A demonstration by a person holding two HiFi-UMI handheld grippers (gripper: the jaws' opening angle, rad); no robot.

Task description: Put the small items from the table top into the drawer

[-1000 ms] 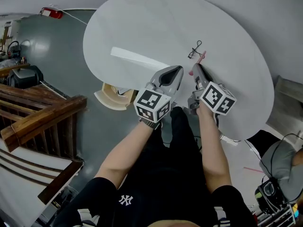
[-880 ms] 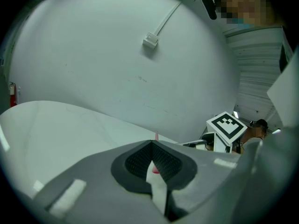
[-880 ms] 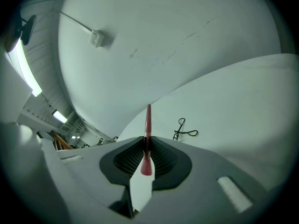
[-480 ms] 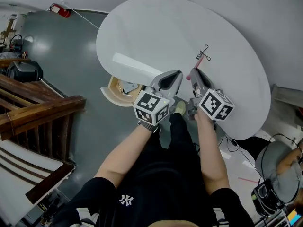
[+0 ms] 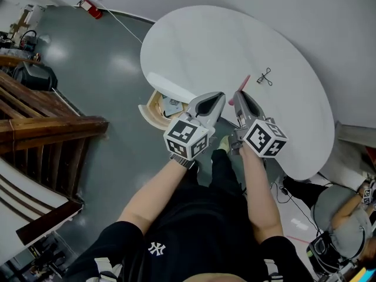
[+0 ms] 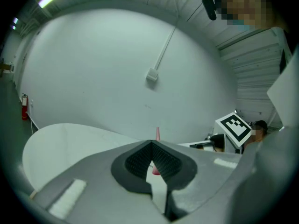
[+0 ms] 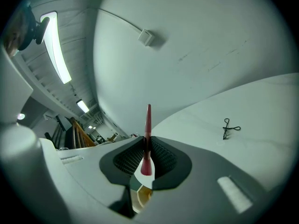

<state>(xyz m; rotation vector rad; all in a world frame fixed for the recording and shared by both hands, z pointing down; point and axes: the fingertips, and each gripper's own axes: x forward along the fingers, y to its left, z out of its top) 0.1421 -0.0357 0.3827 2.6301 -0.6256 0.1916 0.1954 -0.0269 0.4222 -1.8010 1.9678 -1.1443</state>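
My right gripper (image 5: 238,97) (image 7: 146,143) is shut on a slim pink brush (image 5: 241,87) (image 7: 147,125), which stands up out of the pads above the white round table (image 5: 235,40). Just left of it, my left gripper (image 5: 219,96) (image 6: 152,146) is shut with nothing in it; the pink brush (image 6: 157,133) shows beyond its tips. A black eyelash curler (image 5: 264,77) (image 7: 230,128) lies on the table, to the right of the brush. At the table's left edge the wooden drawer (image 5: 154,111) stands open, with a grey item inside.
A wooden stair railing (image 5: 47,128) runs along the left over the grey floor. A red fire extinguisher (image 5: 88,6) lies at the far wall. Cables and a seated person (image 5: 346,216) are at the lower right, beyond the table's edge.
Both grippers have risen off the table and drawn back from the eyelash curler, the right one carrying the pink brush. The open drawer has come further into view.
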